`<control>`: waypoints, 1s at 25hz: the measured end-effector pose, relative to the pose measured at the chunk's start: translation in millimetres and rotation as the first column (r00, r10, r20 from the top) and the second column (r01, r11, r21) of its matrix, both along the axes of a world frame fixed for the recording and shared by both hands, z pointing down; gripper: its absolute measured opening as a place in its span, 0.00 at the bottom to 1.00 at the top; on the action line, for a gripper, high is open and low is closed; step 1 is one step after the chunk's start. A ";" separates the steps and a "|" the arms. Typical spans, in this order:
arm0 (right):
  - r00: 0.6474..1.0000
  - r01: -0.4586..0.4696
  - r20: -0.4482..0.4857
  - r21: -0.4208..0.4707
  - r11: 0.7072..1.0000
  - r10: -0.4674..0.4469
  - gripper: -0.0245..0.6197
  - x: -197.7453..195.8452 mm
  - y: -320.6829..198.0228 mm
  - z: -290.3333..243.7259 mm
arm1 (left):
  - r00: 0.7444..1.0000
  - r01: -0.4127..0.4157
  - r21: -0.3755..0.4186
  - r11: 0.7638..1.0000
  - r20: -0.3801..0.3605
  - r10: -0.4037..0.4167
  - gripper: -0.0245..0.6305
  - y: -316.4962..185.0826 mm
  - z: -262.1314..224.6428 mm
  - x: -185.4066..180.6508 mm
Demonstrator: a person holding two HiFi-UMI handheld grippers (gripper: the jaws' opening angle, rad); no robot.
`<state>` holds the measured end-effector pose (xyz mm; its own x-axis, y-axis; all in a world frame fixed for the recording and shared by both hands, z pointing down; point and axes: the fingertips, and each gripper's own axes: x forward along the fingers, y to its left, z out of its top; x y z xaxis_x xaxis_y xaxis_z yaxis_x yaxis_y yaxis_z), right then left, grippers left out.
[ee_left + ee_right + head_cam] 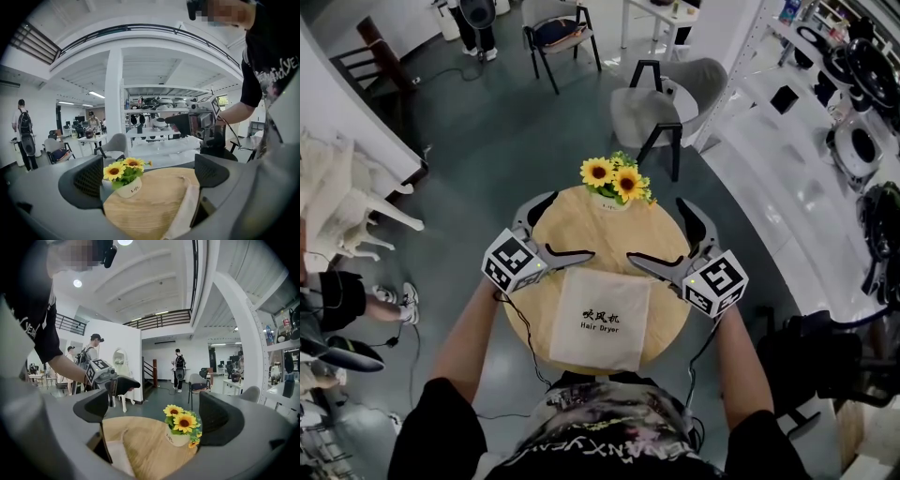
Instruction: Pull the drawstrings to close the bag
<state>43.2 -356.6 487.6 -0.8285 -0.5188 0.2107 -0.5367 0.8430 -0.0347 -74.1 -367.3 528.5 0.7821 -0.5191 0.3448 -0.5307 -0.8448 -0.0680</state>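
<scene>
1. The drawstring bag [600,319] is off-white cloth, matt and soft-looking, with black print.
2. The round table [581,217] has a pale wooden top, matt, with fine grain showing.
3. The flower pot [129,188] is white and smooth, with a slight gloss.
4. The left hand-held gripper [152,178] and right hand-held gripper [157,414] are grey matt plastic; their pads [89,179] are dark with a fine gridded texture.
5. The floor [487,150] is smooth and grey, with a dull sheen.

Cream bag [601,319] (black lettering), yellow sunflowers [616,177], tan wood table [665,239].
</scene>
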 end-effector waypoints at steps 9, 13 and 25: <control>0.999 0.003 -0.051 -0.039 0.999 -0.005 0.95 5.4 -1.2 25.6 | 0.997 -0.015 -0.012 1.000 0.074 0.015 0.93 -0.9 26.5 -1.6; 0.996 0.022 -0.079 -0.059 0.998 -0.026 0.95 3.9 1.2 37.3 | 0.985 -0.054 -0.025 0.998 0.163 0.058 0.93 4.1 49.1 -3.1; 0.989 0.043 -0.140 -0.099 0.994 -0.057 0.95 0.3 6.6 69.1 | 0.938 -0.125 -0.063 0.990 0.317 0.139 0.93 19.3 100.3 -6.4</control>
